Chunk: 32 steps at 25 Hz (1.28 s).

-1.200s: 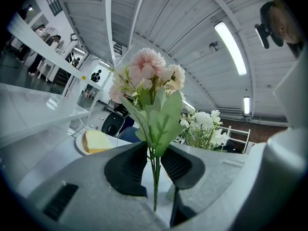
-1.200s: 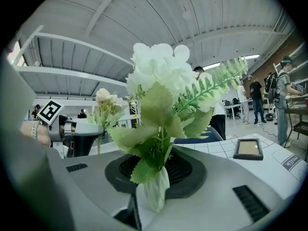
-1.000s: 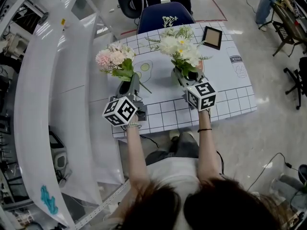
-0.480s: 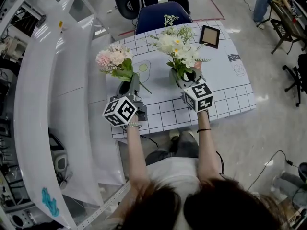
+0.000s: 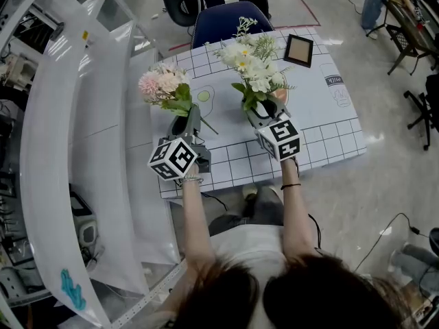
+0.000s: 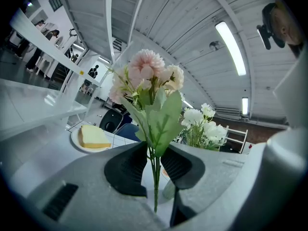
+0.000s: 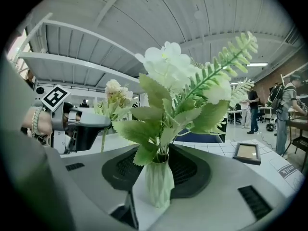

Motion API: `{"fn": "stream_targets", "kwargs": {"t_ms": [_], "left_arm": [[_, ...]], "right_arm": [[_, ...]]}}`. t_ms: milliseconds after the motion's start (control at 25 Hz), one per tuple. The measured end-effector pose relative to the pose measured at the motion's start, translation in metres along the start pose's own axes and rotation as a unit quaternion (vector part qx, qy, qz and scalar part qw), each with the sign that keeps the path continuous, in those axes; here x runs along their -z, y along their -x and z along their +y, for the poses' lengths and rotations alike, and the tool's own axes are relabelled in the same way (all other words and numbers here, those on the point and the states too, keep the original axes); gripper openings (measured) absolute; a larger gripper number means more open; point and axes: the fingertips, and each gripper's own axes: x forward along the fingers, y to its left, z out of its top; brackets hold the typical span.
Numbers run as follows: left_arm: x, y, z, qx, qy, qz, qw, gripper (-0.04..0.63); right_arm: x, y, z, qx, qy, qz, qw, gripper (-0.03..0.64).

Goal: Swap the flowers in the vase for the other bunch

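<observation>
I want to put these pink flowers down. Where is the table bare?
Most bare room is the right side of the table, between the picture frame and the near edge. It is crowded in the middle: the left gripper holds the pink flowers, and the right gripper has just been opening its jaws around the vase.

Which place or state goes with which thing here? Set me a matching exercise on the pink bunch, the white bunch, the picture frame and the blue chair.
Things:
1. pink bunch
2. white bunch
3. picture frame
4. blue chair

Places or states:
A. on the table, near its far edge
B. stems pinched between the fingers of the left gripper
C. beyond the table's far edge
D. standing in the vase

Pairs: 1-B; 2-D; 3-A; 4-C
</observation>
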Motion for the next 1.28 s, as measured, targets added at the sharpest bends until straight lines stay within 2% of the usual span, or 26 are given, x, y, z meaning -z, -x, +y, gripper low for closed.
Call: {"fn": "stream_targets", "kwargs": {"t_ms": [560,1280], "left_arm": [[0.006,0.0,-0.004,0.007,0.0,0.004,1.0,0.086],[0.009,0.008,-0.009,0.004,0.004,0.001,1.0,0.086]], "right_arm": [[0.008,0.007,0.002,-0.007,-0.02,0.003,1.0,0.14],[0.012,0.02,0.004,-0.014,-0.034,0.006,0.999,0.14]]}}
